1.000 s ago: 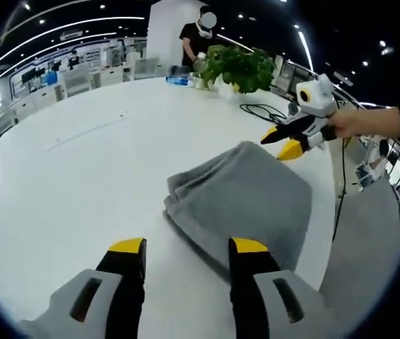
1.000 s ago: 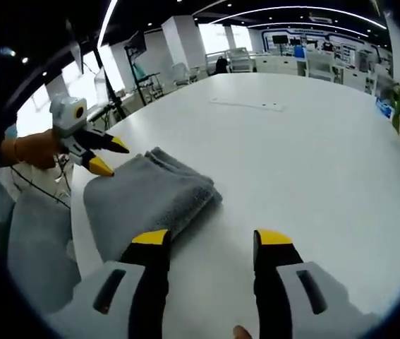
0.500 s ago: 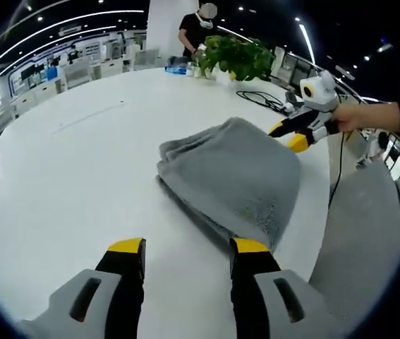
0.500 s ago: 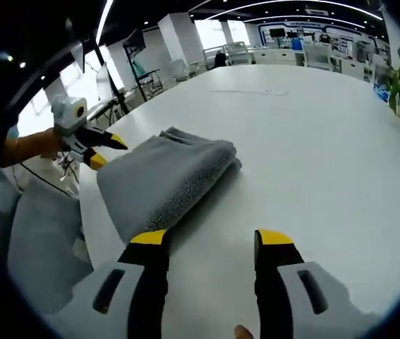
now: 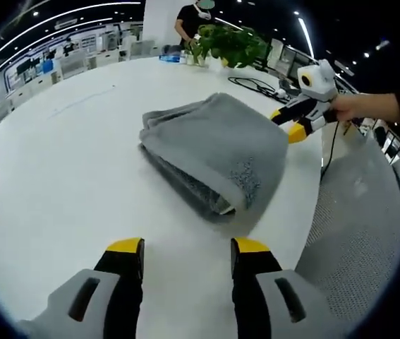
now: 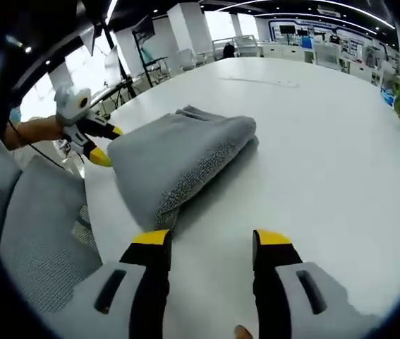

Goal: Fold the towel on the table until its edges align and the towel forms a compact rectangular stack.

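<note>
I'm seeing a plain grey folded terry towel (image 5: 217,152) (image 6: 178,159) lying on the glossy white counter (image 5: 58,176) (image 6: 326,141); my grey-and-black tongs (image 5: 185,247) (image 6: 210,240) are showing yellow tips.

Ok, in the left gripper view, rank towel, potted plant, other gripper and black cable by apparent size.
1. Towel, largest by far.
2. Potted plant and right gripper: look similar, and the plant is farther away, so unranked.
3. Black cable, smallest.
</note>
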Tool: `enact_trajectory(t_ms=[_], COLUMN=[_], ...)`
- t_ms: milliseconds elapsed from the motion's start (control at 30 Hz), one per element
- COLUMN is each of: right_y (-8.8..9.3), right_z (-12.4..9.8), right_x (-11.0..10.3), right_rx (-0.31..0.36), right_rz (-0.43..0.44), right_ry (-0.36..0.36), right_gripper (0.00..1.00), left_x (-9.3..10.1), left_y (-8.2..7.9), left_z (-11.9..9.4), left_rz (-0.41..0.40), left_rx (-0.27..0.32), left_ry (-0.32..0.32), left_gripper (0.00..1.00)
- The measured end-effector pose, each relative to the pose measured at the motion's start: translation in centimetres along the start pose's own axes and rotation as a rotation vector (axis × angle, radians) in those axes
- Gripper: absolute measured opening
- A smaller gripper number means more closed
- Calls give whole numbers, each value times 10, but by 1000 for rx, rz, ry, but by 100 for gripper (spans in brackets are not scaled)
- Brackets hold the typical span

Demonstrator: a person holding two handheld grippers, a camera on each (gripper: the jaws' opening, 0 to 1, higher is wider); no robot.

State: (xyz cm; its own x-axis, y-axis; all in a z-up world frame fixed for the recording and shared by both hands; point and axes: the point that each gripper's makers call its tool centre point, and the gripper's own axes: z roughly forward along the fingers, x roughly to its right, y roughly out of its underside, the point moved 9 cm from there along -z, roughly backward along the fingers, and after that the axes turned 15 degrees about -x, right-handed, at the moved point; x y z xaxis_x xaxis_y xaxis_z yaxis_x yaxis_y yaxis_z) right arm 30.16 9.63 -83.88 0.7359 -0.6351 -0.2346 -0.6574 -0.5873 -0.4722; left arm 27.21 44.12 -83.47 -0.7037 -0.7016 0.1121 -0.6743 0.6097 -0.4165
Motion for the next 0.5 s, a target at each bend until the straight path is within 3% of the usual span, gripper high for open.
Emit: enact_trajectory(t_ms=[167, 500], right_y=[3, -16], right_z=[5, 13], right_x=[-12, -28], right_rx=[-17, 3], right_rz=[-23, -92], right_ry=[-29, -80], right_gripper=[48, 47], left_x=[10, 20], left_y=[-7, -26], left_z=[2, 12], left_rz=[23, 76], left_rx=[26, 33], left_ry=[35, 67], left_gripper=[52, 52])
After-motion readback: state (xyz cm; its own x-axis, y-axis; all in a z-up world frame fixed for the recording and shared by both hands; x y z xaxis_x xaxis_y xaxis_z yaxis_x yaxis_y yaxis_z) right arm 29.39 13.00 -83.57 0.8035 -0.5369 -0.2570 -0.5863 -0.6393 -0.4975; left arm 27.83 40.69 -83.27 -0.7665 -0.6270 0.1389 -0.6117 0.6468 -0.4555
